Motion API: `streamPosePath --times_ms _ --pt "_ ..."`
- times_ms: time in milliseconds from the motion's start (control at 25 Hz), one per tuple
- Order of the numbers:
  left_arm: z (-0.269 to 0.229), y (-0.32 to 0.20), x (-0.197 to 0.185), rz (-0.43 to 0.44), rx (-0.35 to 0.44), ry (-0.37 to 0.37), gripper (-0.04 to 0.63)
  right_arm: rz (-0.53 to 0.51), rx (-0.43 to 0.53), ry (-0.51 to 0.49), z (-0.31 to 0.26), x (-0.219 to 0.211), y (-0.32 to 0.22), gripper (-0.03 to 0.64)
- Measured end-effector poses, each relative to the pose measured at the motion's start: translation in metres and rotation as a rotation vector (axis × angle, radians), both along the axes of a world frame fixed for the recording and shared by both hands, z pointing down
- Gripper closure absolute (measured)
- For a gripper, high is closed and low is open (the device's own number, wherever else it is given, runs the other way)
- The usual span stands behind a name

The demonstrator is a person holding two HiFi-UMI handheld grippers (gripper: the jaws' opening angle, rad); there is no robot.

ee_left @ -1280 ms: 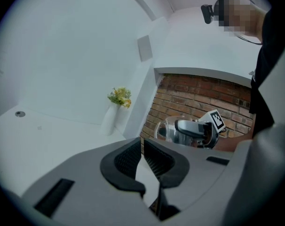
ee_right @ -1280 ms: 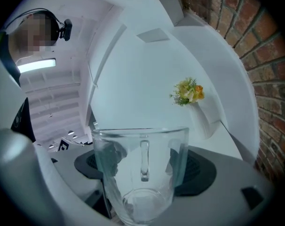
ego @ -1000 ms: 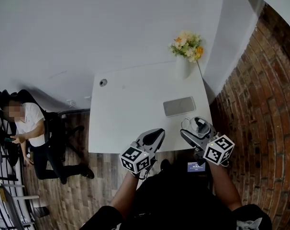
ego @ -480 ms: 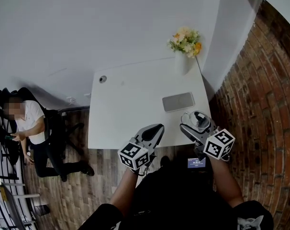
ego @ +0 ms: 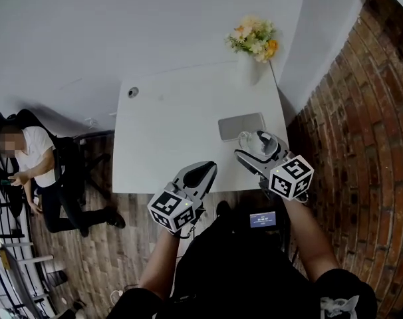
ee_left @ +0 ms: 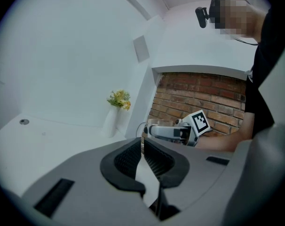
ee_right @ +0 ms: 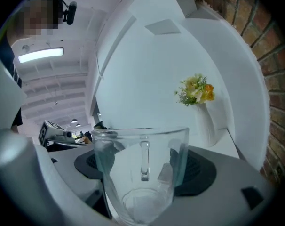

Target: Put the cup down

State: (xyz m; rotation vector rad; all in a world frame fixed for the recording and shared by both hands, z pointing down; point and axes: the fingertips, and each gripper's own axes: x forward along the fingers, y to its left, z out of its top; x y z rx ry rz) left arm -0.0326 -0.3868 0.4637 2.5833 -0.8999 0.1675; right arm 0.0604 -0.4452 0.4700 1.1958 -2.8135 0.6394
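Observation:
A clear glass cup [ee_right: 141,173] with a handle stands upright between the jaws of my right gripper [ee_right: 143,167], which is shut on it. In the head view the cup [ego: 253,140] hangs over the near right part of the white table [ego: 168,131], held by the right gripper [ego: 252,147], just at the near edge of a flat grey pad [ego: 241,126]. My left gripper [ego: 203,173] sits at the table's near edge, left of the cup. Its jaws are together with nothing in them [ee_left: 142,149].
A white vase of yellow and orange flowers [ego: 253,45] stands at the table's far right corner. A small round fitting [ego: 133,92] is at the far left. A brick wall [ego: 348,111] runs along the right. A person [ego: 28,165] sits on the floor side at left.
My right gripper has carried the cup forward from the table's near edge to over the table, up to the grey pad. The left gripper stays shut at the edge.

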Motion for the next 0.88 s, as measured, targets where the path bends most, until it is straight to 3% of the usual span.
streamPosePath --times_ms 600,880 --pt "0.036 -0.025 -0.01 -0.113 -0.11 -0.016 0.568 0.042 0.055 0.19 0.118 -0.035 -0.103 0.201" --pt "0.047 -0.03 -0.018 -0.16 -0.143 -0.006 0.568 0.035 0.074 0.248 0.147 -0.06 -0.135 0.201"
